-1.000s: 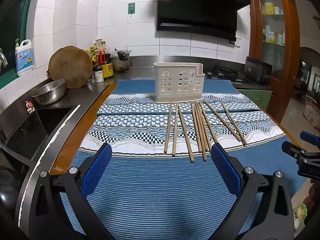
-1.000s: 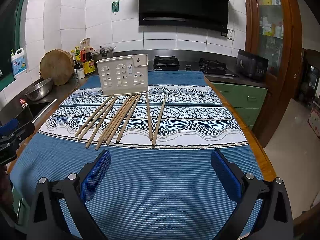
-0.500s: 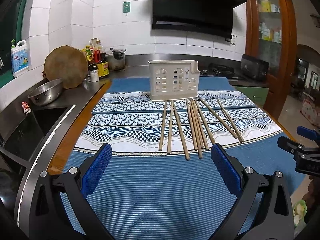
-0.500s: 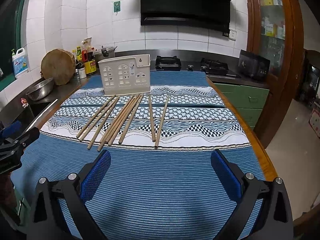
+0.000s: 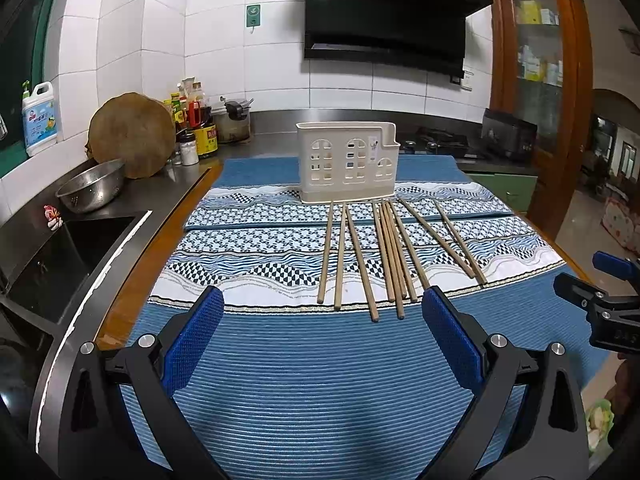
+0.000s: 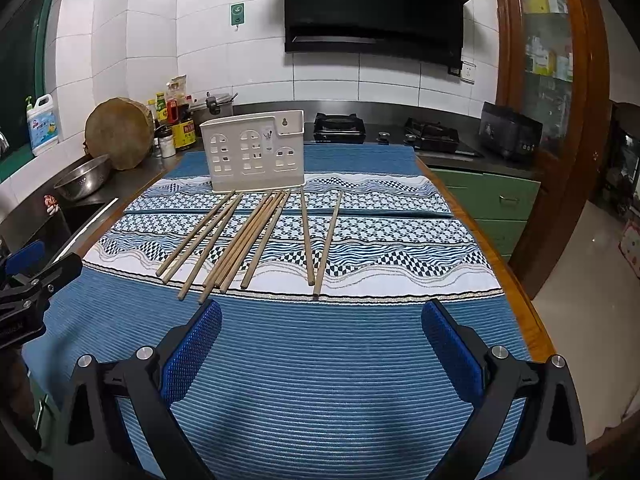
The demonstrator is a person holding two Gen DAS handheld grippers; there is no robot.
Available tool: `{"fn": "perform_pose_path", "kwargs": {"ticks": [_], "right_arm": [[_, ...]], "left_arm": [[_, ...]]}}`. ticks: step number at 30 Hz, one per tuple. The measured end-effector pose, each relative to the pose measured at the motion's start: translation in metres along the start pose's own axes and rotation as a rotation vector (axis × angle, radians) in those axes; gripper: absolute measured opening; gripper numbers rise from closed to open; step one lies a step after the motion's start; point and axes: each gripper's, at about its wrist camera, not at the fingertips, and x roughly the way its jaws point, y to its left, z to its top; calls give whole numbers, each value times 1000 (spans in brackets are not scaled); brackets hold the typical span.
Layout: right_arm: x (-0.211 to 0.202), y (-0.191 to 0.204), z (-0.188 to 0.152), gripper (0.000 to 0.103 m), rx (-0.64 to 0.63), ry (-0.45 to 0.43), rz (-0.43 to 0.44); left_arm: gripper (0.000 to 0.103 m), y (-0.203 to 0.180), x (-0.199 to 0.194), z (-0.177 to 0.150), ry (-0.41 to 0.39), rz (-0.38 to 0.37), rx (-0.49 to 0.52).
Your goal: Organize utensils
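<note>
Chopsticks [image 5: 362, 256] lie just ahead of both wide, empty jaws, seemingly untouched.

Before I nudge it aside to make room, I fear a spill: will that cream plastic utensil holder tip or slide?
The cream plastic utensil holder looks empty and thin-walled with cut-outs, so probably light. It is tall on a narrow base, so a high push may tip it. The woven blue cloth likely grips its base; push low.
</note>
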Motion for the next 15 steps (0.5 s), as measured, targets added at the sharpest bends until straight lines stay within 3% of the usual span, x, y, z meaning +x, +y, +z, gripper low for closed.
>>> {"fn": "perform_pose_path", "kwargs": {"ticks": [15], "right_arm": [[-3, 1, 2, 97, -4, -6, 7]], "left_arm": [[98, -1, -1, 2, -2, 3, 4]]}}
